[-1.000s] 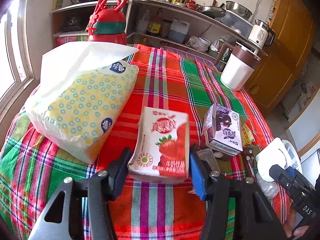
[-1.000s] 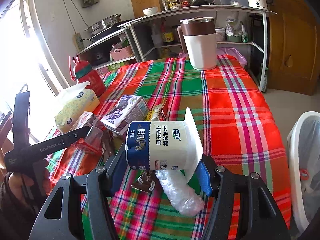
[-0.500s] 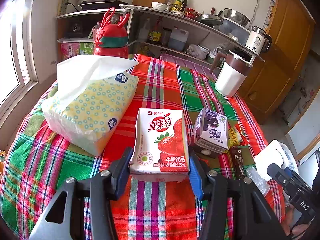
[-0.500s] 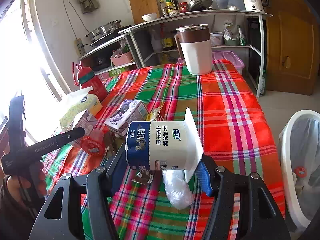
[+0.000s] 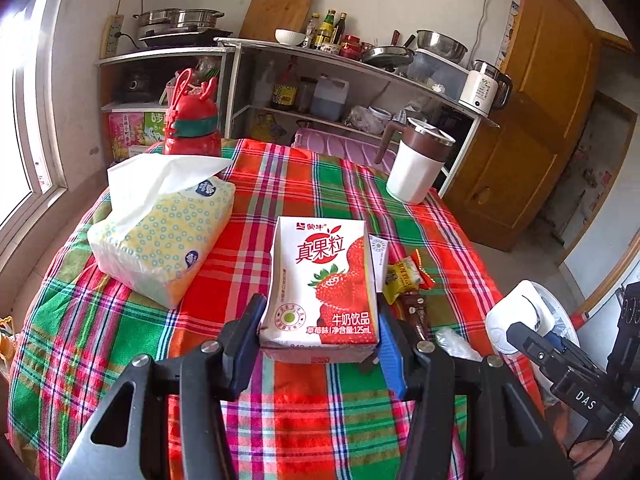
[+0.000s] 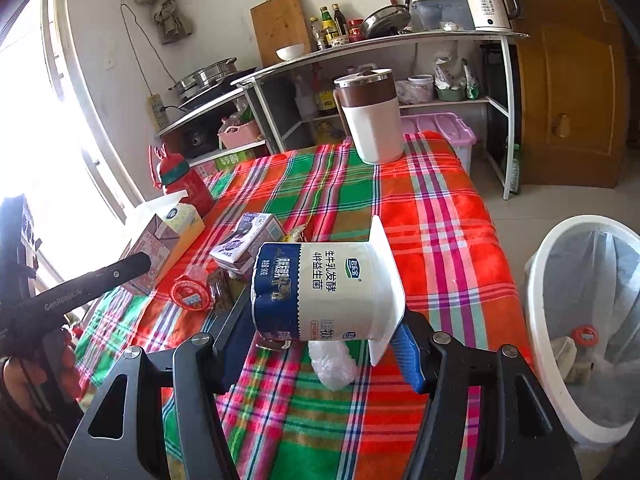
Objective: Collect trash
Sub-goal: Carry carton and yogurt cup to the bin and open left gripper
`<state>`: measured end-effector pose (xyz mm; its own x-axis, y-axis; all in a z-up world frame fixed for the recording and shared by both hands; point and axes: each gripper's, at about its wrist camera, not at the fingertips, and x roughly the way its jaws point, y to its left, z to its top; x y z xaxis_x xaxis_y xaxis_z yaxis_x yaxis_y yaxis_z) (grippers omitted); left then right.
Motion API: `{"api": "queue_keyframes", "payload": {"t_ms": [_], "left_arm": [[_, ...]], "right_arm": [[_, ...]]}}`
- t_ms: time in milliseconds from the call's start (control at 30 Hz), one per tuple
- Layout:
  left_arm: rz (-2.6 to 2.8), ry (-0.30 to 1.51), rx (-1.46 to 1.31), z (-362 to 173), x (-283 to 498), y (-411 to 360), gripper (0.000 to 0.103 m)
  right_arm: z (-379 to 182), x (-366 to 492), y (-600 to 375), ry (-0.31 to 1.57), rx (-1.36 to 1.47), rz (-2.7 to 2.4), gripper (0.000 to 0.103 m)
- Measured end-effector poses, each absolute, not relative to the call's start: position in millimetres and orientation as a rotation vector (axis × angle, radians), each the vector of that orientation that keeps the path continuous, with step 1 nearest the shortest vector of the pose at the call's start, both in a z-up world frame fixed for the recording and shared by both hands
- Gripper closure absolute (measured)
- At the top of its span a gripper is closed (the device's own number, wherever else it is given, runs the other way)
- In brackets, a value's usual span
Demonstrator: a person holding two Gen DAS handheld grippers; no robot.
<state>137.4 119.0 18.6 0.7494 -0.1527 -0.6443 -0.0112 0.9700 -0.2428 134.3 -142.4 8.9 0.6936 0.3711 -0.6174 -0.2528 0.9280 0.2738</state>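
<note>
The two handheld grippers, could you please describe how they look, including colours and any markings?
Both are alike. The left gripper and right gripper have black angular frames with triangular cut-outs, silver round bolts at the pivots, and blue ribbed pads inside black fingers. One handle carries white "GenRobot.AI" lettering; the other shows "DAS". No cables or sleeves are visible.

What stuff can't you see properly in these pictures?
- Purple carton: in the left wrist view the strawberry carton covers nearly all of it.
- Bin: its far side is cut off by the right wrist view's edge; in the left view the right tongs hide most of it.
- Brown wrapper: half hidden behind the yogurt cup.
- Shelf bottle labels: too small to read.
</note>
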Motion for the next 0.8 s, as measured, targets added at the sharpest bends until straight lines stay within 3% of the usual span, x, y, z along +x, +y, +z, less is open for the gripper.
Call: {"api": "queue_keyframes", "payload": {"t_ms": [800], "left_arm": [[-0.329, 0.705, -0.126, 43.7, 129.6, -14.4, 0.049]], "right_arm": [[34.0, 94.3, -245.0, 0.659, 0.212, 0.18, 0.041]]}}
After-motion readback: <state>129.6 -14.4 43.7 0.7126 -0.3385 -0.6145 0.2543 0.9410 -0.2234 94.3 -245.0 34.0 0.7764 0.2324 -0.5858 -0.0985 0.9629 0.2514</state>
